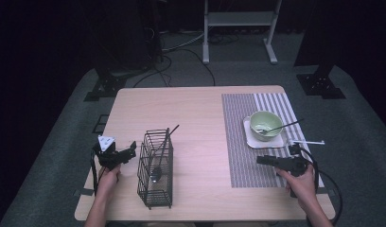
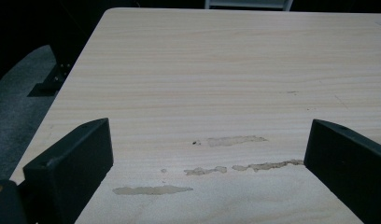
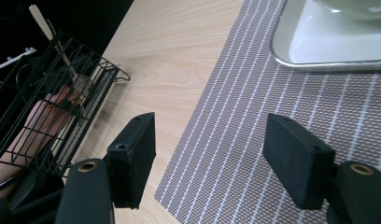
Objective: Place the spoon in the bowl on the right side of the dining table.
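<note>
a pale wooden table (image 1: 196,109) with rounded corners carries everything here. near its front left part stands a black wire basket (image 1: 155,168), an open grid of thin rods, tall and boxy, with a dark-handled spoon (image 1: 159,165) leaning inside it, bowl end down and handle poking out over the top rim. a striped woven placemat (image 1: 243,142), grey with fine white lines and a ribbed texture, lies along the right side of the table; on it, toward the back right, sits a square white plate (image 1: 253,139) with softly rounded corners, holding a round pale green bowl (image 1: 266,124) with a second spoon (image 1: 283,126) resting in it, its thin handle sticking out to the right. the left gripper (image 1: 129,153) hovers at the left front edge, just beside the basket but apart from it, pointing level toward it; in the left gripper view its blocky matte black jaws stand wide apart over bare wood grain marked with a few pale scuffed patches, nothing between them. the right gripper (image 1: 262,160) is held low over the front part of the placemat, pointing left toward the basket, the hand (image 1: 302,184) wrapped around its rear; its jaws are spread with only the mat beneath.
</note>
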`<state>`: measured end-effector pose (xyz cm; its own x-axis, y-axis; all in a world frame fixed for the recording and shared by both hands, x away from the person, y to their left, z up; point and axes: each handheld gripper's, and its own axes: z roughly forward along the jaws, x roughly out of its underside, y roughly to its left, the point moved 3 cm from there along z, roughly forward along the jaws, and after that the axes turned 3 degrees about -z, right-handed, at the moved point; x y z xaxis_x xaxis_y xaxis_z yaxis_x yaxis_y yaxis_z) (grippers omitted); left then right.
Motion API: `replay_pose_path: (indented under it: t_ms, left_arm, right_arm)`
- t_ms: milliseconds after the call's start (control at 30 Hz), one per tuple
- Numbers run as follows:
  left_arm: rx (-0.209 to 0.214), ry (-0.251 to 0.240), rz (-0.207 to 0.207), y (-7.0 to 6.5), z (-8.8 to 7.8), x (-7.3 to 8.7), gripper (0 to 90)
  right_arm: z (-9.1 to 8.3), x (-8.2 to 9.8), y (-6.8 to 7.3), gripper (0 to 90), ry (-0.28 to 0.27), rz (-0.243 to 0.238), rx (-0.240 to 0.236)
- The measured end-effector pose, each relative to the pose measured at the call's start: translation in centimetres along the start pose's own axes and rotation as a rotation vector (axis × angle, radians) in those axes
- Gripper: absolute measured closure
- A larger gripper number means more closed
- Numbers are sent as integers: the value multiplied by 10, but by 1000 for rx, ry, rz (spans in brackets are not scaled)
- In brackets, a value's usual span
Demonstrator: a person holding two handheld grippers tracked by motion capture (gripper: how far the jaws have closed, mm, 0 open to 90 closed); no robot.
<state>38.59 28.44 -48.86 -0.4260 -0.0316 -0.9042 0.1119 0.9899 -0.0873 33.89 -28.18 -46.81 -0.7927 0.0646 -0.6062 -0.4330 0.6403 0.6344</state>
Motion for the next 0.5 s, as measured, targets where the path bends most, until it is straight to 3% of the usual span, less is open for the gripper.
replay_pose_path:
  t_ms: [500]
  left_arm:
    - [1,-1,-3,0,0,0,3]
  right_arm:
    - [9,4,16,332,28,-48,-21]
